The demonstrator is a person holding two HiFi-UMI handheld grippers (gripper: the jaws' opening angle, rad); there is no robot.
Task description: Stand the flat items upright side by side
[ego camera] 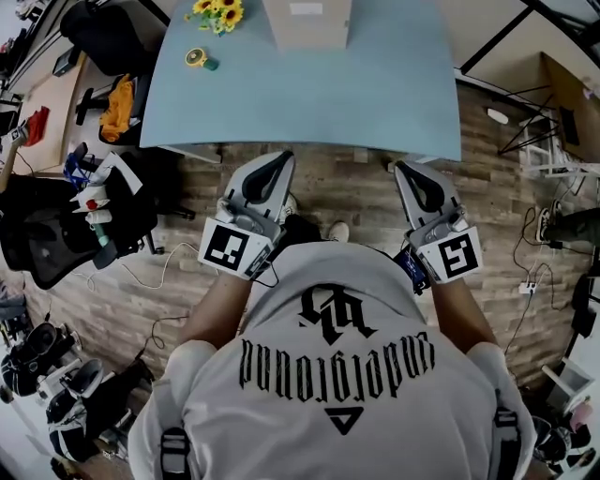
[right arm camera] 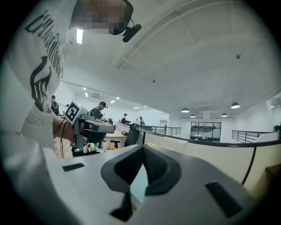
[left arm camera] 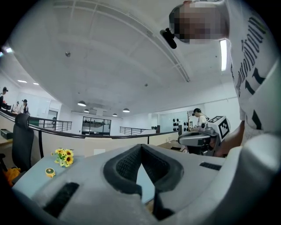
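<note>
In the head view my left gripper (ego camera: 274, 159) and my right gripper (ego camera: 405, 169) are held level in front of the person's chest, their tips just short of the near edge of the light blue table (ego camera: 375, 94). Both are shut with nothing between the jaws. The left gripper view shows its dark pads (left arm camera: 127, 165) meeting in a point, with the table beyond. The right gripper view shows the same closed pads (right arm camera: 156, 169). A beige box-like item (ego camera: 307, 23) stands at the table's far edge. I see no flat items.
A bunch of sunflowers (ego camera: 217, 13) and a small round yellow-green object (ego camera: 197, 58) sit at the table's far left. A black office chair (ego camera: 56, 234) with clutter stands on the wooden floor to the left. Cables and a power strip (ego camera: 530, 286) lie on the right.
</note>
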